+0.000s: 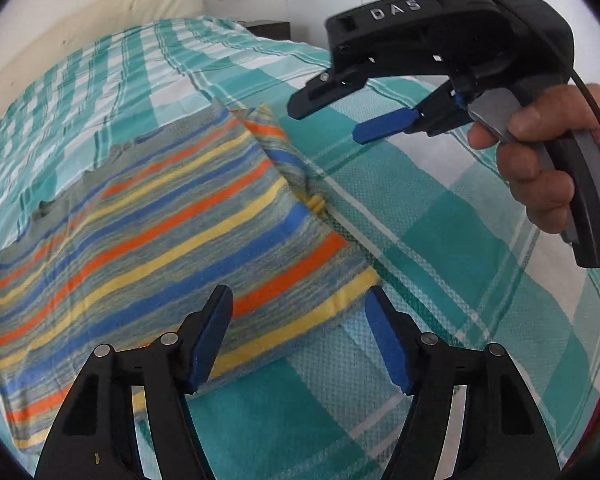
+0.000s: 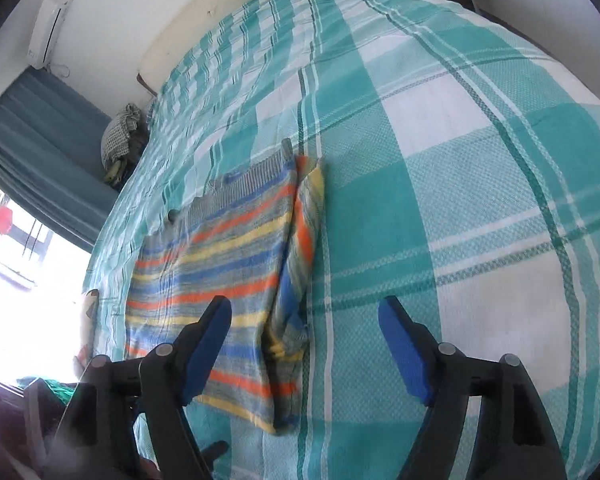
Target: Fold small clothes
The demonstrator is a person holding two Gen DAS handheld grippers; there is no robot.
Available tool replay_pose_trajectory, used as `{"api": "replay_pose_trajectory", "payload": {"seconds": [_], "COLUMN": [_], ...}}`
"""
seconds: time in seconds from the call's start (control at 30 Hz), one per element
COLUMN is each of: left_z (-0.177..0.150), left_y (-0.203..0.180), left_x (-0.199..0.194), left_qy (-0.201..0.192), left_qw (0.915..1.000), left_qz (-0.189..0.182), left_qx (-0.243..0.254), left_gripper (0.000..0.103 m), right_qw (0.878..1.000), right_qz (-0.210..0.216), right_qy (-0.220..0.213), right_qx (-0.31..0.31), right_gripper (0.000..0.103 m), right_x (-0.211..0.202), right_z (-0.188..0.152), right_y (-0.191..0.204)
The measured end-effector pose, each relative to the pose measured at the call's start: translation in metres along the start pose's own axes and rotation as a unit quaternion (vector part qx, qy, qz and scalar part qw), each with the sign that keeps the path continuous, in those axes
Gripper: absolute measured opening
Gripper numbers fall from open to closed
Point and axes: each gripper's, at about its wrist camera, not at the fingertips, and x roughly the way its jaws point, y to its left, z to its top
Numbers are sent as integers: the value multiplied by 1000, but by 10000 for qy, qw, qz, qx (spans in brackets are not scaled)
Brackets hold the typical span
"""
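A small striped sweater (image 1: 148, 216) in orange, yellow, blue and grey lies flat on the bed, with one sleeve (image 1: 284, 148) folded in along its right side. It also shows in the right wrist view (image 2: 220, 256). My left gripper (image 1: 298, 300) is open and empty, hovering over the sweater's lower right corner. My right gripper (image 2: 304, 312) is open and empty, above the sweater's right edge. In the left wrist view the right gripper (image 1: 332, 120) hangs open over the bed, just right of the sleeve.
A teal and white checked bedspread (image 2: 440, 200) covers the bed. A cream headboard (image 1: 100, 12) stands at the far end. A window with blue curtain (image 2: 40, 152) is to the left, with a checked bundle (image 2: 120, 132) beside the bed.
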Motion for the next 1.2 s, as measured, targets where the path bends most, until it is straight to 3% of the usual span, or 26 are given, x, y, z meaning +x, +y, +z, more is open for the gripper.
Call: {"api": "replay_pose_trajectory", "payload": {"seconds": [0.07,0.13,0.17,0.2,0.23,0.27,0.3,0.33,0.37,0.53,0.7,0.77,0.8,0.87,0.9,0.93,1.0,1.1,1.2], "left_z": [5,5,5,5,6,6,5,3,-1,-36,-91,-108,-118,-141,-152,-161,-173,-170,-148], "left_y": [-10,-14,-11,-6,2,11,19,27,37,117,204,232,243,259,266,270,271,271,271], "left_x": [20,24,23,22,20,16,9,-1,-14,-94,-123,-118,-113,-114,-121,-129,-148,-165,-152], "left_qy": [62,-119,-178,-206,-208,-248,-300,-416,-565,-1168,-1050,-854,-665,-388,-414,-494,-693,-1107,-1174], "left_qw": [9998,9996,9997,9998,9996,9986,9975,9963,9945,9709,9419,9325,9284,9184,9130,9086,9048,9051,9123], "left_qz": [-16,19,-23,40,39,-198,-264,-274,-257,-188,275,532,729,1057,1091,1095,1108,1093,1062], "left_qx": [195,249,151,23,-177,-424,-591,-705,-840,-2080,-3179,-3468,-3582,-3793,-3910,-4001,-4052,-3958,-3776], "left_gripper": [75,69,46,12,10,9,8,8,8,8,8,10,15,24,27,31,52,71,77], "right_qw": [9998,9992,9987,9984,9984,9984,9981,9973,9977,9924,9801,9759,9736,9714,9728,9745,9763,9783,9690], "right_qz": [39,199,280,293,276,230,6,-265,-231,288,507,540,579,783,890,1010,1206,991,668], "right_qy": [181,314,396,467,491,519,569,568,462,164,387,490,541,808,912,888,723,336,182], "right_qx": [81,124,142,142,95,-60,-239,-371,-433,-1183,-1882,-2056,-2141,-2090,-1933,-1796,-1644,-1790,-2373], "right_gripper": [73,73,73,73,68,55,6,10,10,10,10,10,13,32,51,55,55,55,53], "right_x": [24,48,60,72,81,90,96,98,96,81,134,164,179,205,212,212,198,157,120], "right_z": [23,38,44,48,52,56,59,61,63,66,51,39,33,18,12,8,3,-2,-22], "right_y": [-2,0,3,7,12,19,27,39,52,146,247,278,291,307,308,307,302,284,275]}}
